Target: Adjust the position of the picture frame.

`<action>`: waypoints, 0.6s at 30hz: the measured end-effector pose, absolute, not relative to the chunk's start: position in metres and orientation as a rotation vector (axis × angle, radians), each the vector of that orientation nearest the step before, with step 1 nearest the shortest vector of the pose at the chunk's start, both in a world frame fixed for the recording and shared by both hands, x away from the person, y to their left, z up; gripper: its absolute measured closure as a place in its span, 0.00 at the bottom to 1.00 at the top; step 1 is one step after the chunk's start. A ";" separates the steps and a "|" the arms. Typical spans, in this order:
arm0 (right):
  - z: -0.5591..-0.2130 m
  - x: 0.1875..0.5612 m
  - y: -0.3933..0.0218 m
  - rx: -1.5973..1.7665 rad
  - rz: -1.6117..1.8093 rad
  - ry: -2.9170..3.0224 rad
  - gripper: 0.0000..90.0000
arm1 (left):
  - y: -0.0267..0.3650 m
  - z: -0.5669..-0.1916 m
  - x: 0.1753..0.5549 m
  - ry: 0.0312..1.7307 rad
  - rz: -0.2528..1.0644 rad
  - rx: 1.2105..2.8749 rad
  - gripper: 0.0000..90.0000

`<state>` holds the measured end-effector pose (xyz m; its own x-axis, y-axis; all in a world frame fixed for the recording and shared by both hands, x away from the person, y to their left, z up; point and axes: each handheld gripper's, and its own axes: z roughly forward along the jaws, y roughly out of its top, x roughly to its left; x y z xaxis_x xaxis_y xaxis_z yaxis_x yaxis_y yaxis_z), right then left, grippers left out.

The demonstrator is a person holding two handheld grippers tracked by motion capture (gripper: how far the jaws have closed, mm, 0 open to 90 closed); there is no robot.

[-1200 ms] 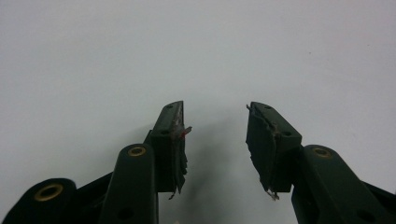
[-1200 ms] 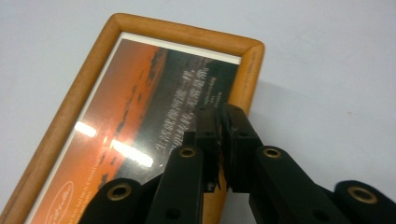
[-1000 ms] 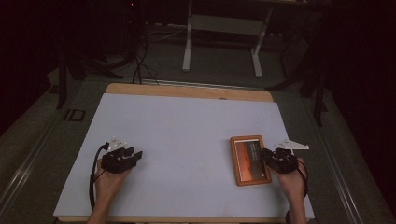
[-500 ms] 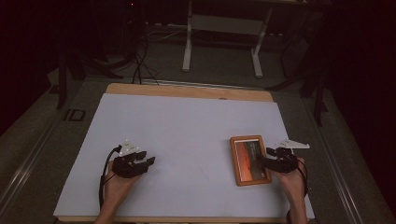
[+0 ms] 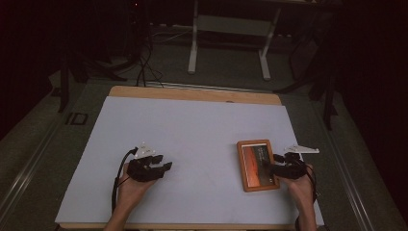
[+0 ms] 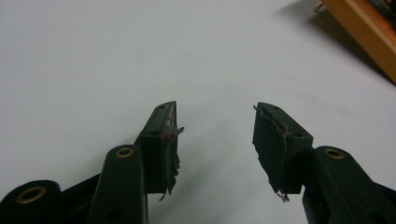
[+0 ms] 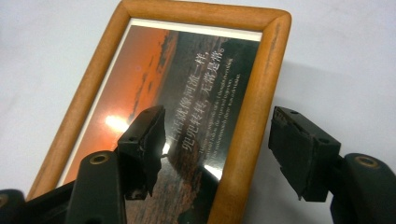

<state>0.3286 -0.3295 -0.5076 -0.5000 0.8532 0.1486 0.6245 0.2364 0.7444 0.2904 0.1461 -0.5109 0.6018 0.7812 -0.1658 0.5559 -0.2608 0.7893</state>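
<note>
A wooden picture frame [image 5: 257,165] with an orange sunset print and white writing lies flat at the right of the white sheet [image 5: 192,130]. My right gripper [image 5: 275,168] is at its right edge. In the right gripper view the gripper [image 7: 217,116] straddles the frame's [image 7: 187,93] side bar, one jaw over the glass and one outside the wood. Its jaws have just been opening and stand clear of the wood. My left gripper [image 5: 166,166] is at the left of the sheet and points towards the frame. Its jaws [image 6: 215,109] have just been opening, with nothing between them. A frame corner [image 6: 364,28] shows far ahead.
The table's wooden far edge [image 5: 192,94] borders the sheet. Beyond it a white metal stand [image 5: 228,43] and cables sit on the dark floor. Bare sheet lies between my two hands.
My left hand has moved right, towards the middle of the sheet. The right hand has stayed at the frame's edge.
</note>
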 end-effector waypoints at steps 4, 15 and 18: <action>-0.507 0.328 -0.329 1.373 1.122 2.227 0.40 | 0.131 -0.509 0.297 1.031 0.294 1.967 0.55; -0.503 0.326 -0.331 1.356 1.126 2.216 0.46 | 0.093 -0.502 0.320 0.954 0.223 1.997 0.55; -0.504 0.327 -0.330 1.355 1.116 2.222 0.46 | 0.082 -0.501 0.327 0.933 0.191 1.996 0.55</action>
<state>0.3268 -0.3301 -0.5045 -0.5054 0.8531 0.1294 0.6132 0.2496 0.7495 0.3269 0.0815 -0.5010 0.7036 0.6776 -0.2137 0.5395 -0.3138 0.7813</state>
